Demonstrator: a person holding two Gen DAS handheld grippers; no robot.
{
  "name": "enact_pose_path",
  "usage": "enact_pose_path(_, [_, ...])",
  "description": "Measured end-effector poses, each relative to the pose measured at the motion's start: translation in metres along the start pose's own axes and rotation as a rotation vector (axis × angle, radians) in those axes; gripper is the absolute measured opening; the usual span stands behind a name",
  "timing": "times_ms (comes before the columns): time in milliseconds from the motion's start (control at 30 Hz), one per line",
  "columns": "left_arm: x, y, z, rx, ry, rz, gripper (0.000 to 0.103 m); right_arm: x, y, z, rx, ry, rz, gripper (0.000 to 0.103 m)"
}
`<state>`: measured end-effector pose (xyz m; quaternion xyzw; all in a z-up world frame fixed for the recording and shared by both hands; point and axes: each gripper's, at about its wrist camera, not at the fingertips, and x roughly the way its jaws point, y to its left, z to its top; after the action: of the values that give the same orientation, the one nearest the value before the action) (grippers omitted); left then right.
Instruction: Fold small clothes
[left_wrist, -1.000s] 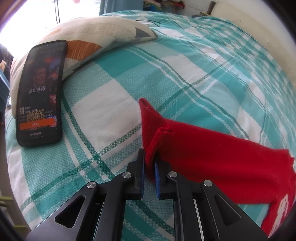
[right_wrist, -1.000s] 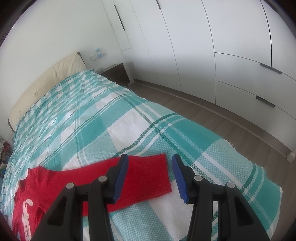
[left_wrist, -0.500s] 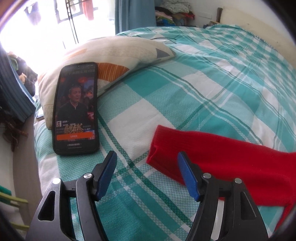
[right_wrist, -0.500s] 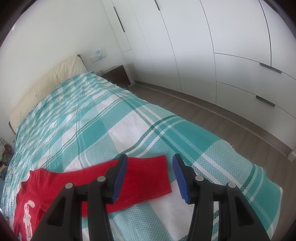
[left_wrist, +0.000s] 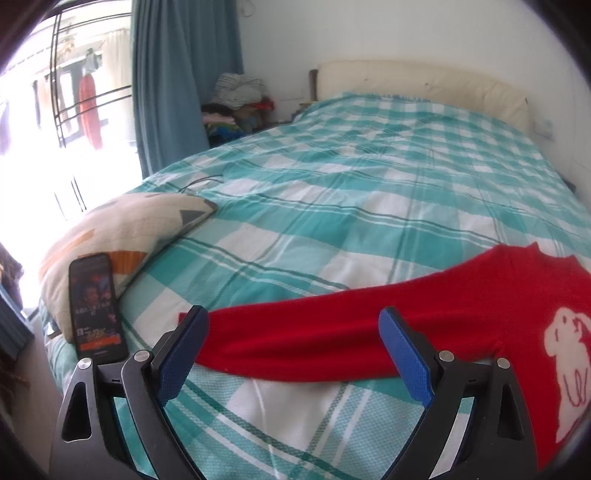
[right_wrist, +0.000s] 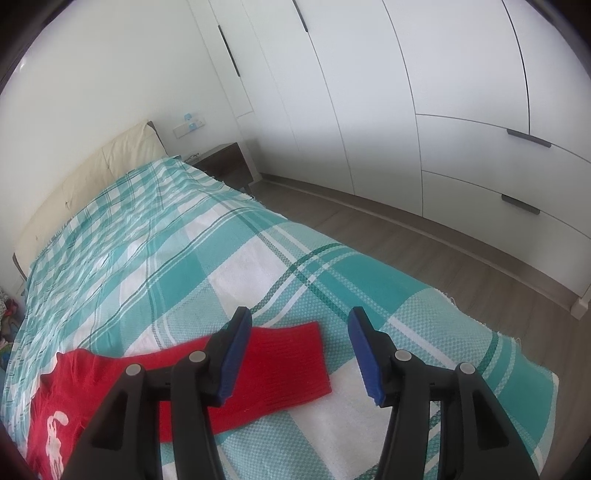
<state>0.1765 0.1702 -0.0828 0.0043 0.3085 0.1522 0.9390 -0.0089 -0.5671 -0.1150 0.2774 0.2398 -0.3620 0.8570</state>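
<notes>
Red sweater (left_wrist: 424, 317) lay flat on checked bedspread (left_wrist: 332, 206) near foot of bed, sleeves spread sideways, neck toward headboard (left_wrist: 424, 85). Left gripper (left_wrist: 293, 354): was clamped on left cuff a second before, since released, pulled back above sleeve, jaws opening wide, nothing between. Right gripper (right_wrist: 299, 356): unmoved, jaws opening slightly, hovering empty above right cuff. Phone (left_wrist: 96, 306) leaned on pillow (left_wrist: 122, 225).

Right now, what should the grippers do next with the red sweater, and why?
Probably bring the left gripper, its jaws opening with nothing gripped, down onto the left sleeve and fold it inward. The red sweater lies flat on the bed, both sleeves spread out.
</notes>
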Motion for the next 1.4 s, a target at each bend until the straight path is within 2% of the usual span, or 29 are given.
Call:
enact_pose_path(67, [0.002, -0.016, -0.004, 0.055, 0.011, -0.061, 0.095, 0.0, 0.002, 0.0, -0.01, -0.001, 0.001, 0.054])
enact_pose_path(167, [0.008, -0.031, -0.007, 0.101, 0.045, -0.102, 0.095, 0.0, 0.003, -0.001, -0.019, -0.004, 0.003, 0.054])
enact_pose_path(400, [0.012, -0.035, -0.009, 0.074, 0.078, -0.127, 0.095, 0.0, -0.001, 0.0, 0.002, -0.004, 0.001, 0.054])
enact_pose_path(567, [0.016, -0.033, -0.011, 0.065, 0.098, -0.133, 0.095, -0.001, -0.001, 0.0, 0.002, -0.004, -0.001, 0.054])
enact_pose_path(900, [0.016, -0.028, -0.008, 0.038, 0.08, -0.125, 0.095, -0.002, 0.001, -0.001, -0.014, -0.016, 0.0, 0.054])
enact_pose_path(1267, [0.014, -0.032, -0.009, 0.06, 0.074, -0.11, 0.095, -0.001, 0.006, -0.001, -0.022, -0.014, 0.032, 0.055])
enact_pose_path(1333, [0.014, -0.032, -0.009, 0.057, 0.078, -0.111, 0.095, 0.002, 0.006, -0.001, -0.017, 0.004, 0.06, 0.055])
enact_pose_path(1400, [0.014, -0.03, -0.008, 0.049, 0.082, -0.115, 0.095, 0.006, 0.007, -0.004, -0.008, 0.047, 0.128, 0.055])
